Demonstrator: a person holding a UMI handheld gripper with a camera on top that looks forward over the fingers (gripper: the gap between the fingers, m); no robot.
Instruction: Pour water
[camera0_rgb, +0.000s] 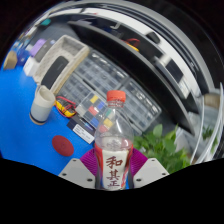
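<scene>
Clear plastic bottle (112, 150) with a red cap on, held upright between the 2 fingers (113, 176), which look closed snugly on its label, lifted over the blue desk (22, 140). A white cup (41, 104) sits well off to the side. Cap's not off yet, so tipping now pours nothing, and a loose squeeze could let it slip sideways.

Bottle (112, 150): clear, orange-red cap, white label with red characters. Table surface (20, 110), left of frame: blue. Plant (170, 150), lower right: green. Finger pads (92, 163): purple.
</scene>
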